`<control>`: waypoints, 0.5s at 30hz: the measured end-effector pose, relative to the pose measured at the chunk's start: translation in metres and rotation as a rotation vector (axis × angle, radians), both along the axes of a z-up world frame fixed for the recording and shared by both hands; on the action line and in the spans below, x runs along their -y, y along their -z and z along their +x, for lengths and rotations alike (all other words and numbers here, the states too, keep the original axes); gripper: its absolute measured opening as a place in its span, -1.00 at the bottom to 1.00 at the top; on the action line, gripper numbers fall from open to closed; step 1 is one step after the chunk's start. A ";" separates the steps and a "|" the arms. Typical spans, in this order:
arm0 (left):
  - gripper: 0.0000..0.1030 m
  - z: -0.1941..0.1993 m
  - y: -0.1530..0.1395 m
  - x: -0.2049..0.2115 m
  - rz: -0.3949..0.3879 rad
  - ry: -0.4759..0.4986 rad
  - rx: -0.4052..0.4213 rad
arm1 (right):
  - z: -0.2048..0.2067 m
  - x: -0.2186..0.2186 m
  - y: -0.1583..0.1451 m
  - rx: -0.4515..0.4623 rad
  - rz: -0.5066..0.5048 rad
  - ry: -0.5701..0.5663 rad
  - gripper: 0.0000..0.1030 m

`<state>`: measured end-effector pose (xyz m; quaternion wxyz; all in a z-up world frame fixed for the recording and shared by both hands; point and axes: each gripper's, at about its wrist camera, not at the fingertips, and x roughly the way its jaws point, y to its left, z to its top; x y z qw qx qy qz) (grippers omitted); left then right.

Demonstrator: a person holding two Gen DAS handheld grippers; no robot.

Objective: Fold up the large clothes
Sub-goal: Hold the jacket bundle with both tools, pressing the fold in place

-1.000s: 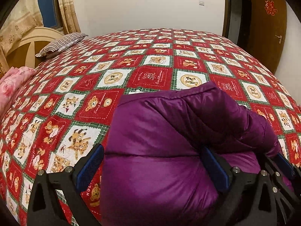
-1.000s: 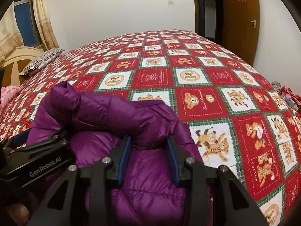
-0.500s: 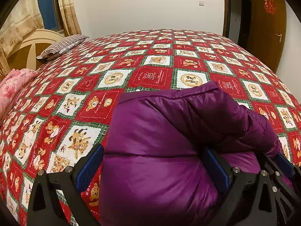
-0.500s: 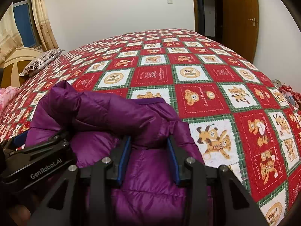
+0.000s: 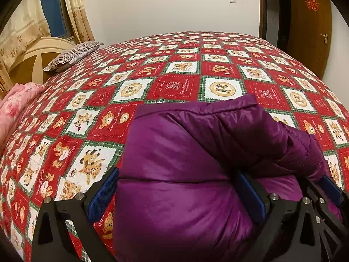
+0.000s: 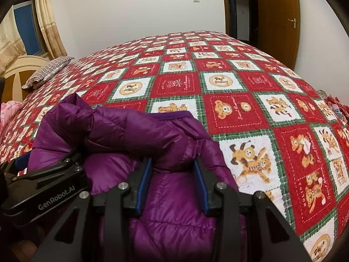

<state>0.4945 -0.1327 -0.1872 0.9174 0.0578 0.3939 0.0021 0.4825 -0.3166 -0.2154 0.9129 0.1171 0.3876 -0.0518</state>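
A folded purple puffer jacket (image 5: pixel 185 174) lies on the red teddy-bear quilt (image 5: pixel 178 87), at its near edge, well apart from the striped pillow (image 5: pixel 72 54) at the quilt's far left corner. The left gripper (image 5: pixel 176 187) has its jaws spread wide around a thick bulge of the jacket — blue pads (image 5: pixel 102 192) on either flank. The right gripper (image 6: pixel 172 181), just beside it, stands narrower and pinches a fold of the jacket between its pads (image 6: pixel 145 183).

Even, warm indoor light; soft sheen on the shiny purple padded jacket (image 5: pixel 174 174); strong fisheye bending, dark vignetted corners.
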 end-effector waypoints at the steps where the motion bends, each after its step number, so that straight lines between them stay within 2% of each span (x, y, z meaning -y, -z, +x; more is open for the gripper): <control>1: 0.98 0.000 0.000 0.000 0.003 -0.001 0.001 | 0.000 0.000 0.000 -0.001 0.000 0.000 -0.19; 15: 0.98 0.000 0.002 0.001 0.014 -0.003 0.005 | 0.002 -0.001 0.003 -0.006 -0.013 0.001 -0.18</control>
